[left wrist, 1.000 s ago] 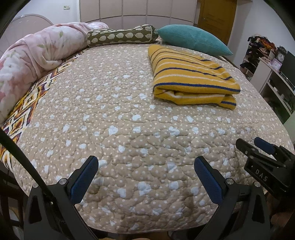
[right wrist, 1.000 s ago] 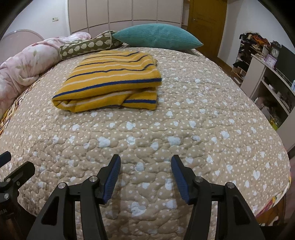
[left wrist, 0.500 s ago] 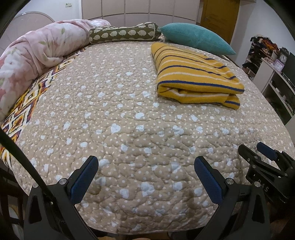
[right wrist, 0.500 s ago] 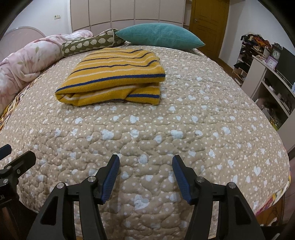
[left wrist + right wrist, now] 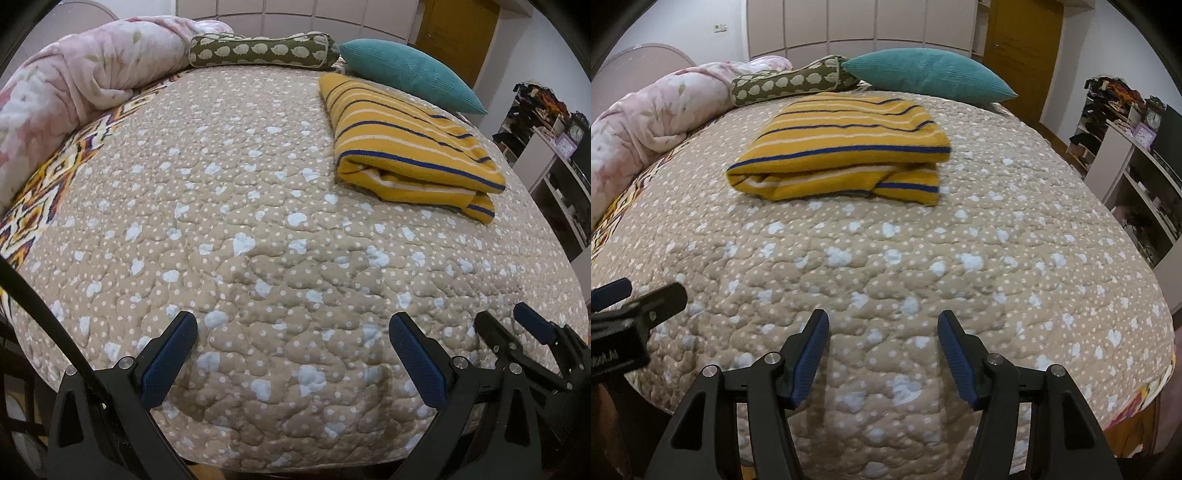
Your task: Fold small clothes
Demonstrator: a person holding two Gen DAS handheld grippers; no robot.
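A yellow garment with blue and white stripes (image 5: 402, 147) lies folded in a flat stack on the far right part of the bed; it also shows in the right wrist view (image 5: 846, 147). My left gripper (image 5: 293, 352) is open and empty above the bed's near edge, well short of the garment. My right gripper (image 5: 882, 349) is open and empty, also near the front edge. The right gripper shows at the lower right of the left wrist view (image 5: 517, 332).
The bed has a tan quilt with white dots (image 5: 240, 221). A pink floral duvet (image 5: 74, 81) lies along the left side. A green patterned bolster (image 5: 262, 51) and a teal pillow (image 5: 406, 81) lie at the head. Shelves (image 5: 1137, 166) stand to the right.
Both grippers have drawn back and tilted down a little, so the folded garment sits lower and larger in each view. The garment has not moved. Both grippers stay open.
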